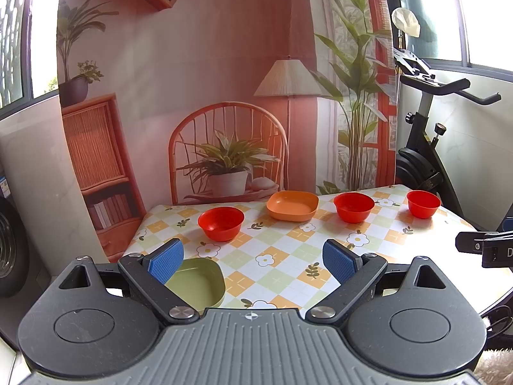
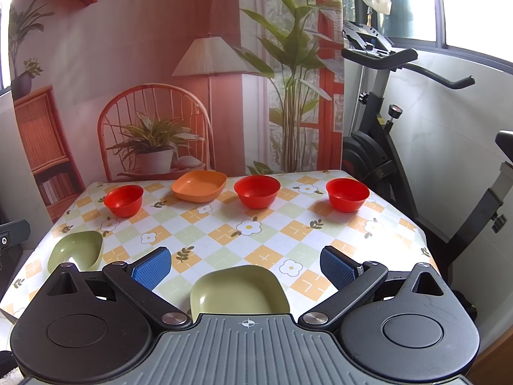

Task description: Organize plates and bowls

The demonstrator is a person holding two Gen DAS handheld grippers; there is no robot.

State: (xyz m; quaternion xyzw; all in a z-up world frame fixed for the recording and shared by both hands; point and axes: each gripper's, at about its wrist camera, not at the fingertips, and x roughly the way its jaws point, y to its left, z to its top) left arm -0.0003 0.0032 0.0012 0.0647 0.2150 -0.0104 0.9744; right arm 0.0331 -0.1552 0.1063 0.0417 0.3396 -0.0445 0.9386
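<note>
Six dishes are on the table (image 2: pixel 224 234), which has that flowery checked cloth on it. Along the far side there's a row: a red bowl on the left (image 2: pixel 123 200), an orange plate (image 2: pixel 199 185) next to it, a red bowl in the middle (image 2: pixel 256 190), and a red bowl on the right (image 2: pixel 347 194), all spaced apart from each other and sitting upright. Closer in you've got two green plates, one by the near left edge (image 2: pixel 77 250) and one at the near middle (image 2: pixel 239 292). The right claw (image 2: pixel 248 264) is wide open with nothing in it, hanging just above the near-middle green plate, which sits right between its blue pads (image 2: pixel 152 268). The left claw (image 1: pixel 255 261) is also spread wide and empty; in its own view the left green plate (image 1: pixel 200 284) sits low on the left, partly hidden behind the left pad (image 1: pixel 166 260), and I can't tell if they touch. Behind the table there's a printed backdrop (image 2: pixel 144 64) of a room, and an exercise bike (image 2: pixel 384 134) stands off to the right.
</note>
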